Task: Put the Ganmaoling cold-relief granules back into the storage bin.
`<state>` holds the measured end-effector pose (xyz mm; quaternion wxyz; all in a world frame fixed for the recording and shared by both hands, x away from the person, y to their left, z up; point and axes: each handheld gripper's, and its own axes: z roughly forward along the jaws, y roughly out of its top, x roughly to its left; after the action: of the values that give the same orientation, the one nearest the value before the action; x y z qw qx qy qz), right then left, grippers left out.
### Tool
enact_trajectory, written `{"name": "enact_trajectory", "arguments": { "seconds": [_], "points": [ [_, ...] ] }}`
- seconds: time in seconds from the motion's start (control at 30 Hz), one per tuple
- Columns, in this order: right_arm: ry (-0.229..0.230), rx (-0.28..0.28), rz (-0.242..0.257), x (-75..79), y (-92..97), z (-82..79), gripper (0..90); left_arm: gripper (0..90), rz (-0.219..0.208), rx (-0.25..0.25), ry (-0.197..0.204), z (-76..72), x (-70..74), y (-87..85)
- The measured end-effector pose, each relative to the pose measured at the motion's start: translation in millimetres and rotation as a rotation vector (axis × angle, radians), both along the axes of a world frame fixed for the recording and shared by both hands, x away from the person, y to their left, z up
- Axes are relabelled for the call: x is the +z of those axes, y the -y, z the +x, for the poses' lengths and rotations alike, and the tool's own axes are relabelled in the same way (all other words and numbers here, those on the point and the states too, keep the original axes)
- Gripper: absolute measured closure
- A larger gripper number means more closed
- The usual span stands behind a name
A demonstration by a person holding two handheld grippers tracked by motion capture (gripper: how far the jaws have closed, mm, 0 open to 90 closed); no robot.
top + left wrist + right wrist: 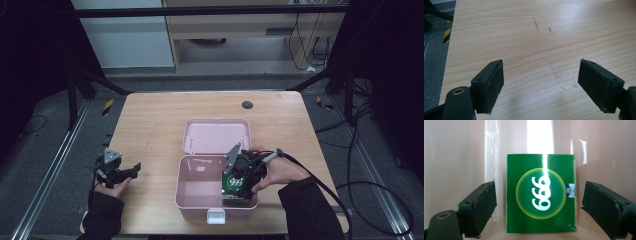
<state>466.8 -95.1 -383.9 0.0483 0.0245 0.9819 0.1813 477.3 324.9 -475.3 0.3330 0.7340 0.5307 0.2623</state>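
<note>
Wooden table, pink box open near its front edge, lid laid back toward the far edge. Green pack marked "999" flat against the box's right wall, dead centre between the right gripper jaws, both spread wide of its side edges, holding nothing; long axis apparently along the jaws. Left gripper well apart at the table's front-left corner, jaws wide, empty, over bare wood. Right hand clearly nearer.

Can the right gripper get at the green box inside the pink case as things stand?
Probably yes: the lid is open, and the right gripper is open astride the green box, nothing between.
</note>
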Motion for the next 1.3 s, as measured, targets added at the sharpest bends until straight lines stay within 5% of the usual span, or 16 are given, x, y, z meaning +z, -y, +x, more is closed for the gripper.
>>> {"name": "enact_trajectory", "arguments": {
  "seconds": [0.1,0.3,0.63,0.67,1.0,1.3],
  "points": [
    [0.013,-0.020,0.029,6.5,2.4,0.3,11.6,20.1,0.000,-0.001,0.001,-0.1,0.2,0.3],
    [0.080,-0.114,0.172,27.3,17.0,1.4,11.7,20.1,0.000,0.001,0.002,-0.3,0.3,0.2],
    [0.211,-0.300,0.371,47.1,49.0,1.4,11.2,20.3,-0.001,0.000,0.003,-0.6,0.6,0.2],
    [0.238,-0.352,0.397,47.9,57.2,0.8,8.7,20.3,-0.001,0.000,0.003,-0.6,0.6,0.3],
    [0.301,-0.581,0.579,39.1,103.3,-5.3,8.7,21.3,-0.001,-0.003,0.003,-1.0,0.9,1.1],
    [0.335,-0.769,0.670,15.4,138.6,-11.9,6.9,24.7,-0.003,-0.006,0.004,-1.5,1.5,1.5]
  ]
}}
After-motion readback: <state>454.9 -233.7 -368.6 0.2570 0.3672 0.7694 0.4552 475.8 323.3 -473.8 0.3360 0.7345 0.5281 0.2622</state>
